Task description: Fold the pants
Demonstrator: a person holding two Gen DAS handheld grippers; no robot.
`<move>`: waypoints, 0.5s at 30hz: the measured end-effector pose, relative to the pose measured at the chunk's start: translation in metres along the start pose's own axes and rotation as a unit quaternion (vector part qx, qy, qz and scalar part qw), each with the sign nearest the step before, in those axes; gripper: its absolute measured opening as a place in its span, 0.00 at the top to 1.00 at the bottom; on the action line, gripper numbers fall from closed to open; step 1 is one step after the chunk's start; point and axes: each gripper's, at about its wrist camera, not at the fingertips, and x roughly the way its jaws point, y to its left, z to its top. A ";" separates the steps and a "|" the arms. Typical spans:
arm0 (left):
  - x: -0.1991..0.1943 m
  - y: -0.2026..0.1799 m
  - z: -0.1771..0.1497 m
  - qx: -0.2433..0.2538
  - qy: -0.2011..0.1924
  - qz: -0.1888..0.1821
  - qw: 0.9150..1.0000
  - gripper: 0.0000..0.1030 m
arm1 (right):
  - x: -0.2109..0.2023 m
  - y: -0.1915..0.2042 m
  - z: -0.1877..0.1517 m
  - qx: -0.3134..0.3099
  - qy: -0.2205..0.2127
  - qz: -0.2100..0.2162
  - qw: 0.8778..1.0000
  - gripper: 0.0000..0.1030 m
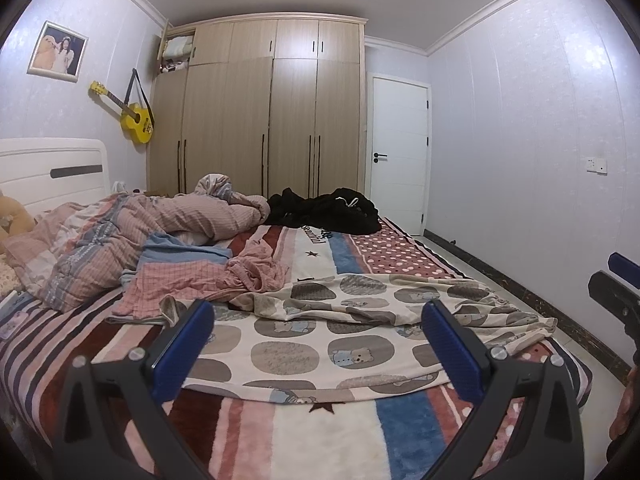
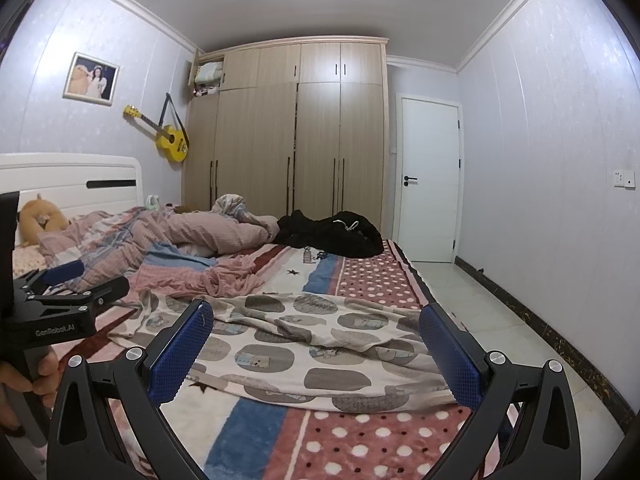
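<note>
- My left gripper (image 1: pixel 318 322) is wide open, holding nothing, hovering over the pants (image 1: pixel 320 344).
- Right gripper (image 2: pixel 316 326), same deal: jaws spread, empty.
- Bear-print pants are lying crumpled across the bed (image 1: pixel 328 436).
- Wardrobe (image 1: pixel 256 112) behind: one top compartment open, folded bedding (image 1: pixel 178 46) inside.

Home bedroom — bed (image 1: pixel 332 432), wardrobe (image 1: pixel 260 120), guitar (image 1: pixel 134 114).

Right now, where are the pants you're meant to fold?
The bear-print pants lie spread on the near end of the bed, just ahead of both open claws, with the pink checked garment beside them on the left.
</note>
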 end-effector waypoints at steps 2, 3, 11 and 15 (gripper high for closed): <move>0.000 0.000 0.000 0.000 0.000 -0.001 1.000 0.01 | 0.000 0.001 0.000 0.000 0.000 -0.001 1.000 0.00; 0.000 0.000 0.000 -0.001 0.000 -0.001 1.000 0.01 | 0.000 0.000 0.000 0.000 0.000 0.000 1.000 0.00; 0.009 0.003 -0.006 0.006 0.009 0.010 1.000 0.01 | 0.004 0.009 -0.011 -0.016 0.013 0.011 1.000 0.00; 0.021 0.005 -0.010 0.005 0.020 0.014 1.000 0.01 | 0.018 0.006 -0.024 -0.013 0.035 0.019 0.999 0.00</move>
